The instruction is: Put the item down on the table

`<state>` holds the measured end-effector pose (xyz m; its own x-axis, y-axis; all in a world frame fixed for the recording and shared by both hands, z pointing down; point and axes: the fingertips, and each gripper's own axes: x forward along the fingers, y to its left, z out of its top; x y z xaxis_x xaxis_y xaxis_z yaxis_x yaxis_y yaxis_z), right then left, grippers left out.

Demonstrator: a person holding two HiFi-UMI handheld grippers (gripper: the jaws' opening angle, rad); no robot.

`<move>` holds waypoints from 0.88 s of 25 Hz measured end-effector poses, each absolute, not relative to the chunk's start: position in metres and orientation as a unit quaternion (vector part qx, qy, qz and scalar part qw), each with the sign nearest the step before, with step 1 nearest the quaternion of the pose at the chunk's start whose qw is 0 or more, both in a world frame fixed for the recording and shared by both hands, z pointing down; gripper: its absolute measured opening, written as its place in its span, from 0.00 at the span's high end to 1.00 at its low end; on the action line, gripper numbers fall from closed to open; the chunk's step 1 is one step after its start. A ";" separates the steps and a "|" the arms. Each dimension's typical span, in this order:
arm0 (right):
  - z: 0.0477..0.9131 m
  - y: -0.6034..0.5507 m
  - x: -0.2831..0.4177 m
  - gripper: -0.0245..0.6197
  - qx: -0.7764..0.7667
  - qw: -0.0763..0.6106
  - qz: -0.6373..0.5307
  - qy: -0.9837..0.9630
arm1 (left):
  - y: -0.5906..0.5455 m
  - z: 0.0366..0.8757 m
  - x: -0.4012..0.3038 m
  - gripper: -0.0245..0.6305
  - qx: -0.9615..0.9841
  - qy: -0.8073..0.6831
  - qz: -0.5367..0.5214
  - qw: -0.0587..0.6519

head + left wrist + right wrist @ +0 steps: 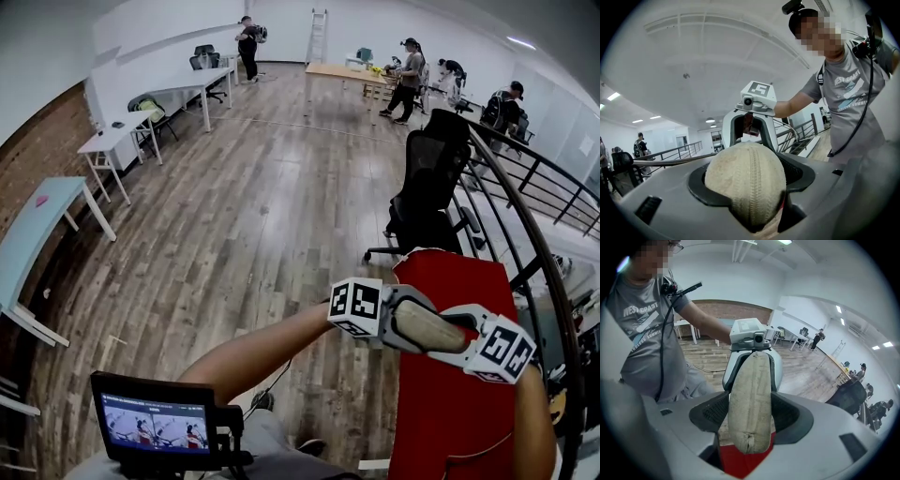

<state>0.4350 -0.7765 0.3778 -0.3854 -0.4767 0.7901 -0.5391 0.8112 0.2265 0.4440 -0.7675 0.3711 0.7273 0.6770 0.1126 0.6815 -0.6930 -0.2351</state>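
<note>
A beige knitted, oblong padded item (427,326) hangs in the air between my two grippers, just above the red table (450,422). In the head view my left gripper (398,319) grips its left end and my right gripper (469,339) its right end. The left gripper view shows my left gripper (745,197) shut on the rounded end of the item (745,183), with the other gripper beyond it. In the right gripper view my right gripper (747,427) is shut on the item (749,399), and the red table (740,462) shows below.
A black office chair (427,187) stands just beyond the red table, and a dark railing (530,234) curves along its right. A small monitor (155,422) sits at the bottom left. A blue table (28,234) and white desks (117,136) line the left wall. Several people stand far off.
</note>
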 end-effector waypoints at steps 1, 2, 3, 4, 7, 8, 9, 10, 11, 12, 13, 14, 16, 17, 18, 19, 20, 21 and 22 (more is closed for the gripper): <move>0.380 -0.783 0.438 0.53 0.308 0.464 0.038 -0.830 | -0.774 0.373 0.446 0.49 -0.919 -0.373 -0.006 0.129; 0.381 -0.791 0.441 0.53 0.311 0.466 0.042 -0.827 | -0.782 0.374 0.449 0.49 -0.917 -0.379 -0.004 0.127; 0.382 -0.801 0.444 0.53 0.317 0.467 0.045 -0.824 | -0.792 0.375 0.453 0.49 -0.914 -0.385 -0.002 0.126; 0.383 -0.813 0.449 0.53 0.323 0.468 0.049 -0.821 | -0.804 0.375 0.457 0.49 -0.911 -0.392 -0.001 0.127; 0.380 -0.849 0.461 0.53 0.350 0.464 0.061 -0.811 | -0.840 0.373 0.469 0.49 -0.898 -0.419 0.001 0.131; 0.379 -0.861 0.464 0.53 0.359 0.463 0.064 -0.808 | -0.851 0.371 0.472 0.49 -0.894 -0.429 0.002 0.133; 0.376 -0.873 0.467 0.53 0.367 0.463 0.067 -0.804 | -0.863 0.369 0.474 0.49 -0.889 -0.437 0.004 0.134; 0.373 -0.886 0.469 0.53 0.375 0.464 0.069 -0.800 | -0.875 0.366 0.476 0.49 -0.885 -0.445 0.006 0.137; 0.369 -0.898 0.472 0.53 0.382 0.465 0.071 -0.796 | -0.887 0.363 0.479 0.49 -0.881 -0.451 0.008 0.139; 0.367 -0.910 0.474 0.53 0.390 0.465 0.071 -0.792 | -0.899 0.361 0.481 0.49 -0.877 -0.458 0.011 0.142; 0.365 -0.921 0.476 0.53 0.397 0.465 0.072 -0.788 | -0.910 0.358 0.483 0.49 -0.874 -0.464 0.013 0.144; 0.363 -0.930 0.478 0.53 0.404 0.466 0.074 -0.784 | -0.919 0.357 0.484 0.49 -0.870 -0.470 0.016 0.147; 0.361 -0.946 0.483 0.53 0.415 0.467 0.078 -0.777 | -0.935 0.354 0.489 0.49 -0.863 -0.481 0.020 0.150; 0.360 -0.953 0.486 0.53 0.421 0.467 0.080 -0.774 | -0.942 0.354 0.492 0.49 -0.860 -0.487 0.022 0.151; 0.360 -0.960 0.489 0.53 0.426 0.467 0.083 -0.770 | -0.948 0.354 0.495 0.49 -0.857 -0.493 0.024 0.151; 0.360 -0.966 0.492 0.53 0.432 0.468 0.086 -0.766 | -0.955 0.354 0.498 0.49 -0.853 -0.499 0.025 0.150; 0.360 -0.972 0.496 0.53 0.437 0.468 0.089 -0.763 | -0.960 0.354 0.501 0.49 -0.850 -0.505 0.026 0.150; 0.360 -0.976 0.499 0.53 0.442 0.469 0.093 -0.759 | -0.965 0.354 0.505 0.49 -0.846 -0.511 0.027 0.149; 0.361 -0.978 0.503 0.53 0.446 0.470 0.097 -0.756 | -0.967 0.354 0.508 0.49 -0.843 -0.517 0.029 0.149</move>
<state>0.5029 -0.9785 0.3606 -0.1606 -0.5825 0.7968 -0.7655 0.5831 0.2720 0.5085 -0.9671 0.3543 0.4642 0.8795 0.1047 0.8622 -0.4216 -0.2807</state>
